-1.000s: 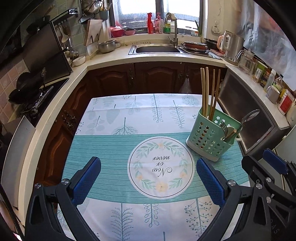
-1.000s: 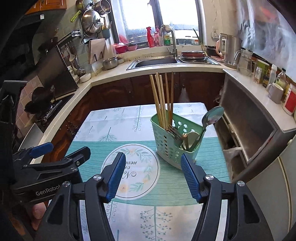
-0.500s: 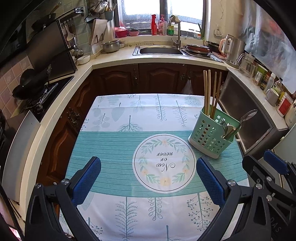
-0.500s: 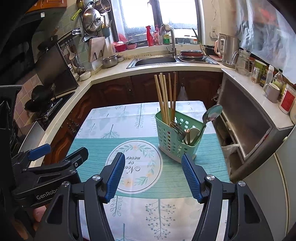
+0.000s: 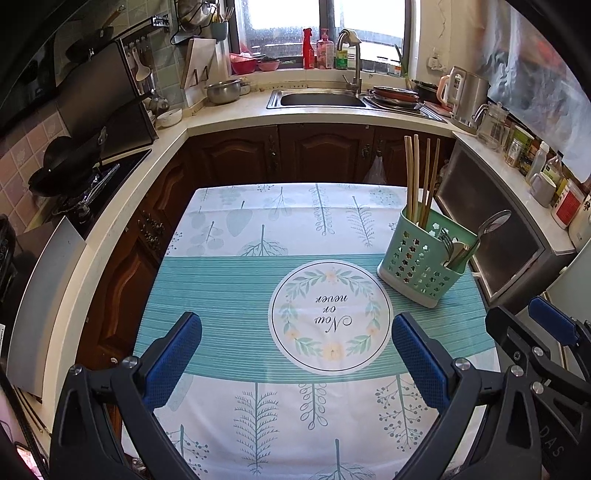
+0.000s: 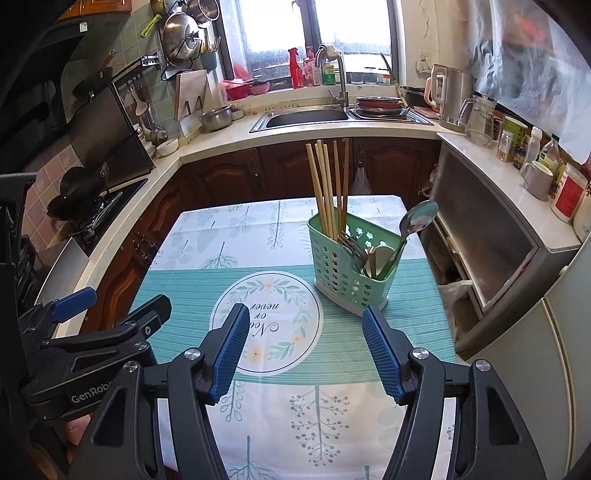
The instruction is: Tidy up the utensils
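Only the right wrist view shows the spoon [image 6: 419, 218] bowl's face above the green caddy [image 6: 347, 273]; both the left gripper [image 5: 295, 354] and right gripper [image 6: 304, 350] gape wide, holding nothing.

A small U-shaped kitchen in daylight

A bright window [image 5: 321, 22] sits at 12 o'clock above the sink [image 5: 321, 99] and tap [image 5: 349, 55]. Pale worktops [image 5: 229, 118] wrap over dark wood cabinets [image 5: 317, 151]. At 9 o'clock a hob [image 5: 92, 184] with a black pan [image 5: 62, 162] backs onto pink tiles [image 5: 14, 158]; at 2 o'clock stands a kettle [image 5: 467, 96]. A leaf-print cloth [image 5: 236, 295] covers the counter.
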`<state>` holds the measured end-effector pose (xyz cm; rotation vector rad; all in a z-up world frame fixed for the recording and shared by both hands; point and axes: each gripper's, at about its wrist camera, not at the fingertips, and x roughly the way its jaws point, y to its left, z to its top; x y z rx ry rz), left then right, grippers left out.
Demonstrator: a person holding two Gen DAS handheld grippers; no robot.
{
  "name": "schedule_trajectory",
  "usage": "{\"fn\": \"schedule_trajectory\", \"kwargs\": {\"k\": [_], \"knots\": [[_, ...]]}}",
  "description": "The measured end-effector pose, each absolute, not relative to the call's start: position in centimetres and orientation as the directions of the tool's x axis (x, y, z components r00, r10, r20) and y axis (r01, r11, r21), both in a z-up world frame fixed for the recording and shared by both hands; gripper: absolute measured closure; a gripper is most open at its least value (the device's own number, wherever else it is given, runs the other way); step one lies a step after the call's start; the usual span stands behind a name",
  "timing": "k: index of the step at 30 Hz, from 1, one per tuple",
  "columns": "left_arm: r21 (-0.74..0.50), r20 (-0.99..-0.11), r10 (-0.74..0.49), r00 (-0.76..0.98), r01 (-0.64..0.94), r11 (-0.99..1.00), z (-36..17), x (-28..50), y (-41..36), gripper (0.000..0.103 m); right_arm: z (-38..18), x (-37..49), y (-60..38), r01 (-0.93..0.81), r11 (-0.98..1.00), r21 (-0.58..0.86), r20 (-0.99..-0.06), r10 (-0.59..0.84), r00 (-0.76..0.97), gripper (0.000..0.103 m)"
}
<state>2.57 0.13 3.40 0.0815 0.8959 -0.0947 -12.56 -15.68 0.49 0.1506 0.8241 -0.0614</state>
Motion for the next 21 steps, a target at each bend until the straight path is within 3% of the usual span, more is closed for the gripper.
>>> {"fn": "schedule_trajectory", "kwargs": {"k": [21], "knots": [[0.029,-0.788,-0.057,0.614,0.129,0.991,3.4,2.2,0.4,0.002,1.2,-13.8,-15.0,0.129,0.988,0.083,-0.736,-0.027,0.676,0.038]]}}
